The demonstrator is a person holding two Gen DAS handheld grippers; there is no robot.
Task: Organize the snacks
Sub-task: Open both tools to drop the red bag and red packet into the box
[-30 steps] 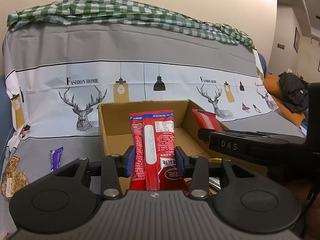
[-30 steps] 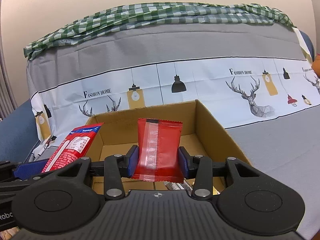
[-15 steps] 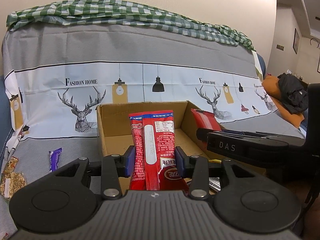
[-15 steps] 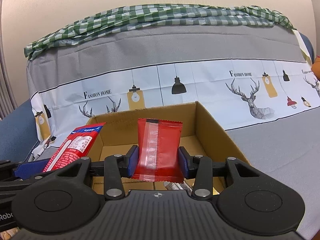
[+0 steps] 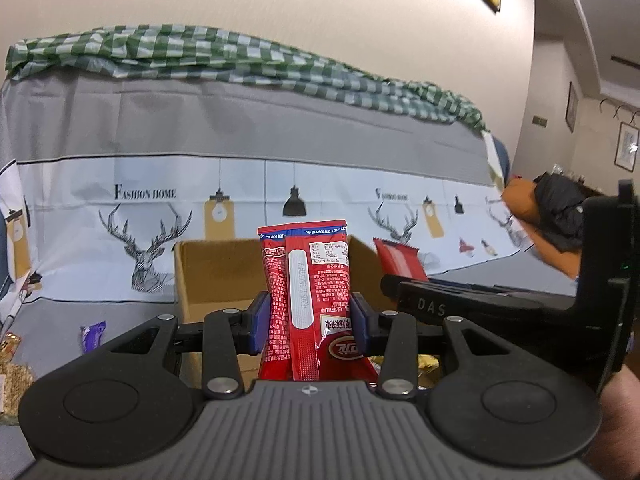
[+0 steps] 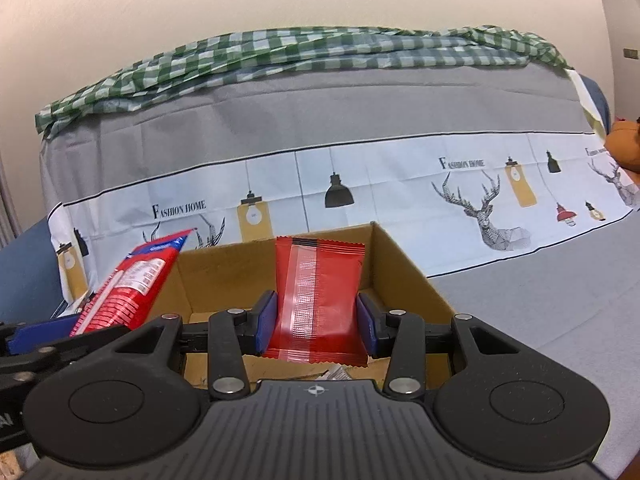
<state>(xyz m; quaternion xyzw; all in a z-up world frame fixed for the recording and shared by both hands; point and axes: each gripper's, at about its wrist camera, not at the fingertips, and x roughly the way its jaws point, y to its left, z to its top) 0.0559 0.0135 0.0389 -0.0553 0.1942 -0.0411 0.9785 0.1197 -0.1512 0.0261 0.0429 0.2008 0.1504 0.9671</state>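
My left gripper point(image 5: 308, 318) is shut on a tall red snack packet point(image 5: 310, 280) with white print, held upright over the open cardboard box point(image 5: 208, 276). My right gripper point(image 6: 316, 324) is shut on a shorter plain red snack packet point(image 6: 318, 296), also upright above the same cardboard box point(image 6: 404, 276). In the left wrist view the right gripper's black body point(image 5: 500, 308) reaches in from the right with its red packet point(image 5: 398, 262) poking up. The right wrist view shows the left gripper's packet point(image 6: 132, 284) at the left. Some wrappers lie in the box's bottom.
The box sits on a sofa under a grey cover printed with deer and lamps point(image 5: 152, 248), a green checked cloth point(image 6: 280, 52) along its top. A purple snack point(image 5: 91, 334) and a golden-brown snack point(image 5: 14, 376) lie on the seat at left. Orange cushion with dark clothing point(image 5: 556, 216) at right.
The left wrist view has tipped upward a little, so the box and sofa sit lower in it. Both packets stay gripped; the right gripper has held still.
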